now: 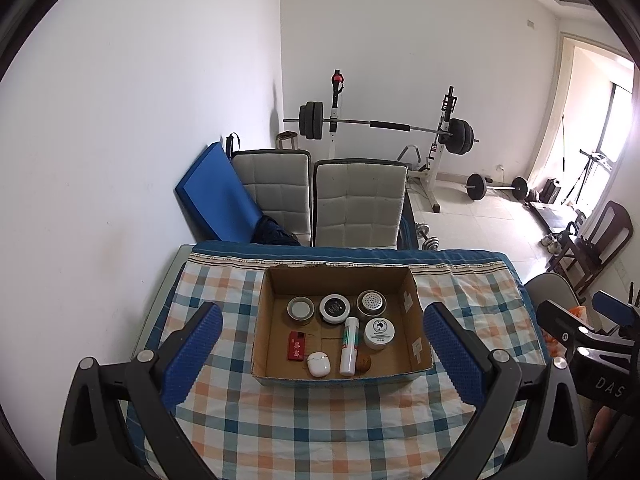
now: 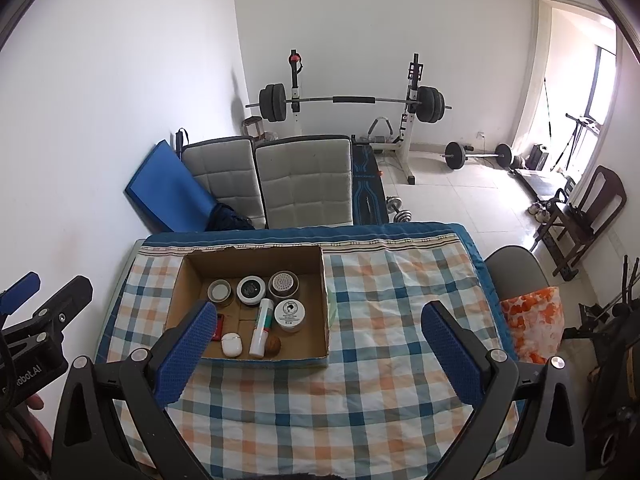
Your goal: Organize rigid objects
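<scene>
Your left gripper [image 1: 322,350]: jaws spread wide with nothing between the blue dimpled pads [image 1: 192,356]; it hangs above the near part of the table, facing the box.
Your right gripper [image 2: 316,354]: also gaping and empty, over bare cloth to the right of the box; its left pad [image 2: 188,350] hides the box's near-left corner in that view.
Cardboard box [image 1: 418,330]: open-topped, shallow, brown, on the table toward its far left.
Inside, back row: three round tins side by side: a grey-lidded one [image 1: 300,309], a black-centred white one [image 1: 334,307], a perforated-top one [image 1: 371,302].
Inside, front: a white jar [image 1: 379,333] just beside a white tube [image 1: 349,345] lying lengthwise; a red flat case [image 1: 297,345], a white oval case [image 1: 318,363] and a small brown ball [image 1: 363,362] near the front wall.
Tablecloth [image 1: 320,420]: soft checked fabric in blue, orange and white, with a blue border at the far edge.
Beyond your table: two grey padded chairs [image 1: 356,200] touching its far edge, a blue mat [image 1: 218,196] leaning on the white wall.
Room: pale tiled floor, a barbell rack [image 1: 384,126] against the far wall, a loose barbell [image 1: 496,187] on the floor, a bright window at right.
Right side: a grey chair with an orange-patterned bag [image 2: 532,320] beside the table.
</scene>
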### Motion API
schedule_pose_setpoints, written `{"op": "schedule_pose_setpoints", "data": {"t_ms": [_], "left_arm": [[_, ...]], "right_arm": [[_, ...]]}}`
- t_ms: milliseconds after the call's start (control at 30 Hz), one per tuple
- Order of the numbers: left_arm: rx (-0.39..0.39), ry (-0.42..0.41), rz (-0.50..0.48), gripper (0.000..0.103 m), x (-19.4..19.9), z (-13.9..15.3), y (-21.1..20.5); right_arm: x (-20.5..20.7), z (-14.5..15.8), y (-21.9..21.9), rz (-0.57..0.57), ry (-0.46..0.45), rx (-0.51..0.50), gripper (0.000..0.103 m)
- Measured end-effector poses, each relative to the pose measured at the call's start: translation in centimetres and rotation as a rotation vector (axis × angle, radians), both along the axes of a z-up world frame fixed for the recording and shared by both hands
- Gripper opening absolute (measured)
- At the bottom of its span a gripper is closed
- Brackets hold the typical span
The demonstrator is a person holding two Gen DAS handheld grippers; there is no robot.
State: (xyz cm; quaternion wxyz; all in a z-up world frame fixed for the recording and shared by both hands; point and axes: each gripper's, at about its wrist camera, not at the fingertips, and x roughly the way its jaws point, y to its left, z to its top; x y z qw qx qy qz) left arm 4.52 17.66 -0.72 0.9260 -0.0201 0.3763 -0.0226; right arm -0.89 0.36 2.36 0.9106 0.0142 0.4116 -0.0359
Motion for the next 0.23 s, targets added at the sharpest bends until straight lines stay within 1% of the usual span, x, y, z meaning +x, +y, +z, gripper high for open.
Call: {"op": "schedule_pose_setpoints", "data": {"t_ms": [233], "left_arm": [[-0.006, -0.008, 0.002, 0.103, -0.31, 0.16, -0.08]], "right_arm": [[-0.17, 0.03, -0.30, -0.018, -0.008, -0.004, 0.103]]}}
